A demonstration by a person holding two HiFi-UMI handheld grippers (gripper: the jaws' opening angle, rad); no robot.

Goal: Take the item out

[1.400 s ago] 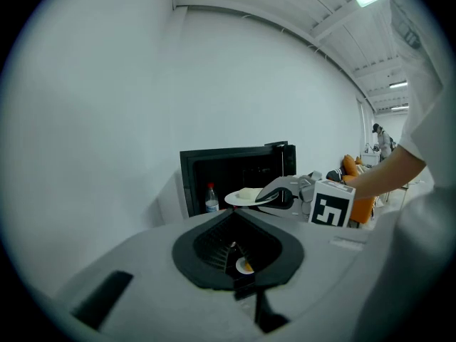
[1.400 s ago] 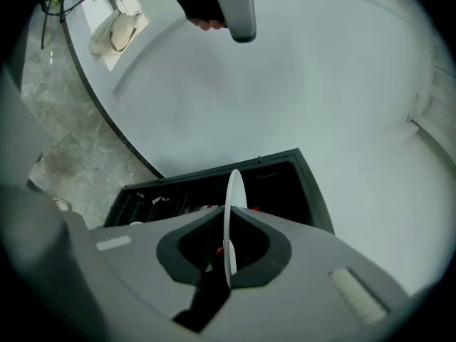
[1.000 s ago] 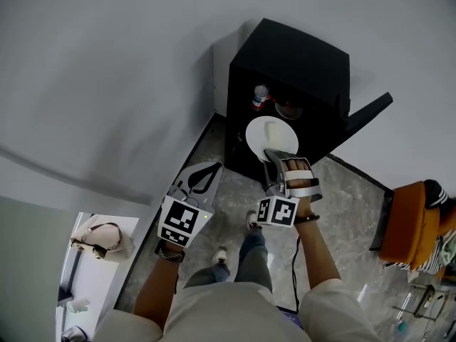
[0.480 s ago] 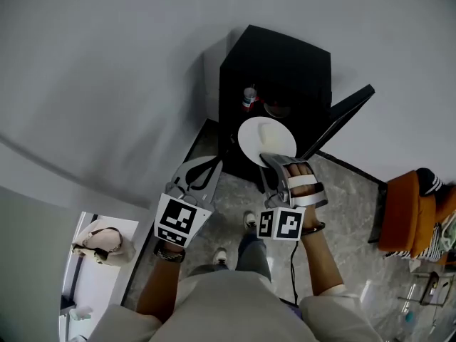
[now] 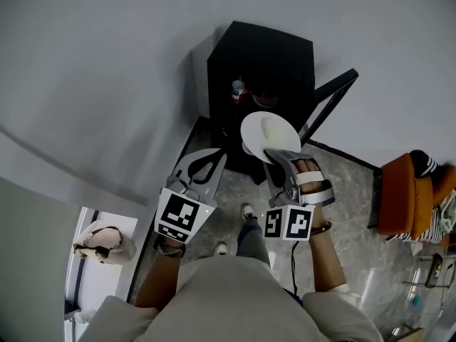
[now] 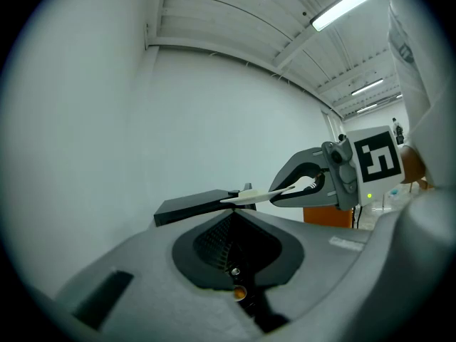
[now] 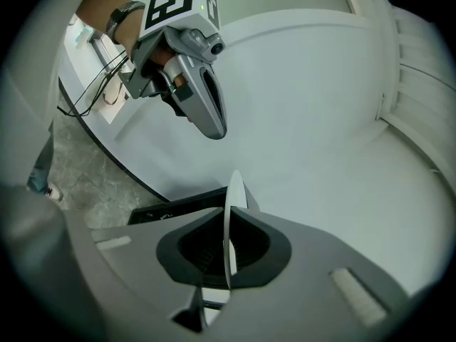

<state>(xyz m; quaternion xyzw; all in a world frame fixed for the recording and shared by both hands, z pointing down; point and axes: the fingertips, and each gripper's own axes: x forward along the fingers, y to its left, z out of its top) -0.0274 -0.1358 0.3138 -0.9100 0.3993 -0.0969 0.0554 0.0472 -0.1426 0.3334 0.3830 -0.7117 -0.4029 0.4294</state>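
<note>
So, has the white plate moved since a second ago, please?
Yes. Held by the right gripper, the white plate has drifted away from the bottle in the black cabinet, toward its open door.

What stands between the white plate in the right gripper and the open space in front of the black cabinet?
Nothing visible. The right gripper holds the white plate by its near rim; the open door stands at its right, the left gripper at its left, both apart.
</note>
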